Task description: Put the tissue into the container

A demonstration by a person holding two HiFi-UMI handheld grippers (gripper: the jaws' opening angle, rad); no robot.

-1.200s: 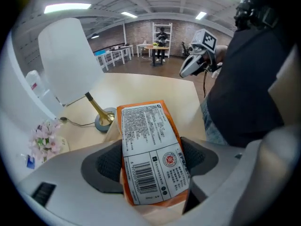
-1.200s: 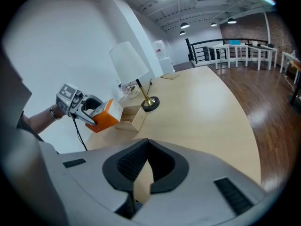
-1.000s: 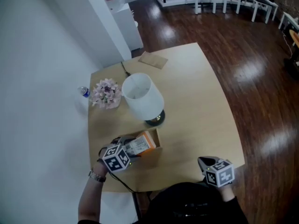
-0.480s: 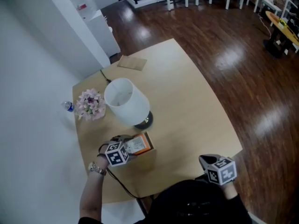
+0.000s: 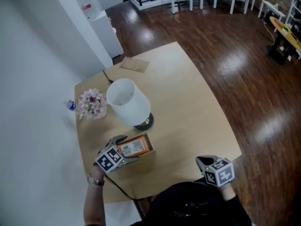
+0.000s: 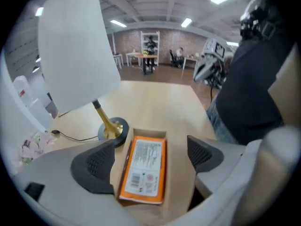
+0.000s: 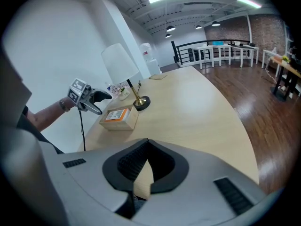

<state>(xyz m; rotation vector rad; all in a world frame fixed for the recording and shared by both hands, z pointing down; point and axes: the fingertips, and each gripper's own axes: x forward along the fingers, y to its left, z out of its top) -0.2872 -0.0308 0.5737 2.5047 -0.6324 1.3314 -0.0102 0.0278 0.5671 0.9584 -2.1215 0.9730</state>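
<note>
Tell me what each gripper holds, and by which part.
Nothing is held. The left gripper is opening its jaws, clear of the tissue pack lying in the box between them. The right gripper is shut, empty.

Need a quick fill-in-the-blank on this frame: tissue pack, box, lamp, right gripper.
1. The tissue pack lying in the box is ___ in colour.
2. The lamp has a ___ shade.
3. The right gripper's jaws are ___.
4. In the head view, the flowers sit to the ___ of the lamp.

Missing words: orange; white; shut; left.
</note>
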